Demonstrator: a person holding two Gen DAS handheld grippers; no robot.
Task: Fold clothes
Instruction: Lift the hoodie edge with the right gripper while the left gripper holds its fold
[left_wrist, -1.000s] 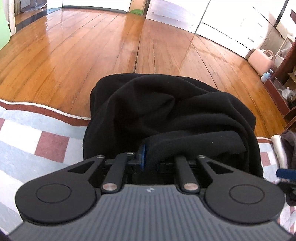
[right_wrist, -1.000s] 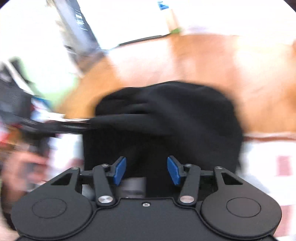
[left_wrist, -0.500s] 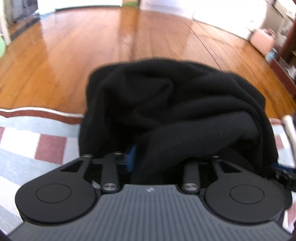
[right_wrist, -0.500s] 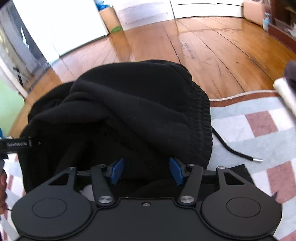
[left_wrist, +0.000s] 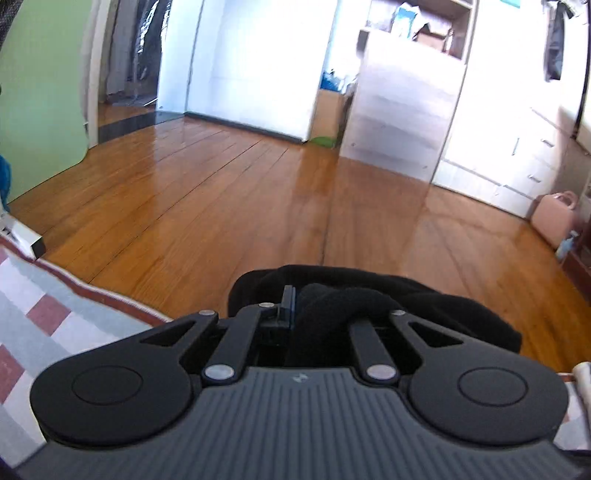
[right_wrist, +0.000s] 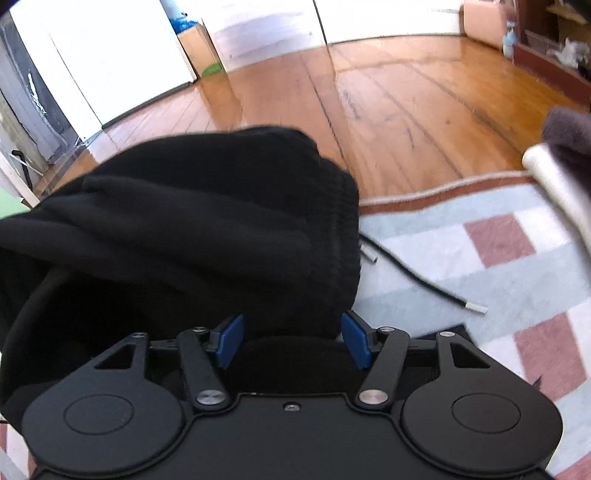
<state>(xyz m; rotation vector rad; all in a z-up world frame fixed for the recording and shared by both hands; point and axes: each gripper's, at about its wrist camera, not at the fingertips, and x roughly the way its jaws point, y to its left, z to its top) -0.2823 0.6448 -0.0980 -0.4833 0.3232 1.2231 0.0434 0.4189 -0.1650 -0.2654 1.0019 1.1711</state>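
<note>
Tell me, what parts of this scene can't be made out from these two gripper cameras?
- Left wrist view: the left gripper has one finger buried in the black garment; its body hides the rug below.
- Right wrist view: the garment's full shape; bunched folds and the right gripper cover it.
- The drawstring start, behind the waistband.

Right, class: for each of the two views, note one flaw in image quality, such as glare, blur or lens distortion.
Left wrist view: the white cabinets are overexposed and soft, the wooden floor carries glare, and straight edges bow from the fisheye. Right wrist view: the black garment is so dark its folds barely show, the pale roll at right is blurred, the wall is blown out.
</note>
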